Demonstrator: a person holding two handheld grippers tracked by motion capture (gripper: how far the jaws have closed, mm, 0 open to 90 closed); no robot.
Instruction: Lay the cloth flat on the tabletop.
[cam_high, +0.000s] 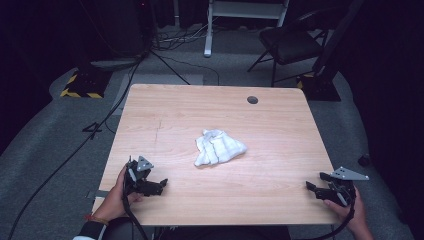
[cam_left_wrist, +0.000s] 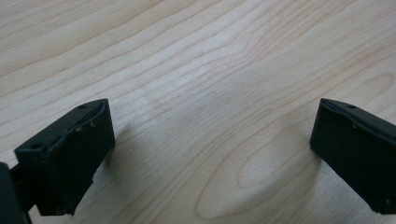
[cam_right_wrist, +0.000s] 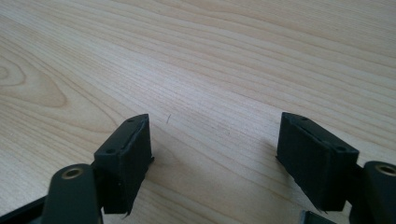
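With the crumpled white cloth (cam_high: 219, 147) lying mid-surface (cam_high: 280, 195) and both the left claw (cam_high: 161, 184) and right claw (cam_high: 311, 187) spread empty well short of it, each should likely approach an opposite cloth edge.

A crumpled white cloth (cam_high: 219, 146) lies mid-way on the wooden table (cam_high: 175, 115).

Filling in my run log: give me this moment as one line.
left hand-held gripper: open, empty, near table edge | right hand-held gripper: open, empty | white cloth: crumpled, mid-table, untouched
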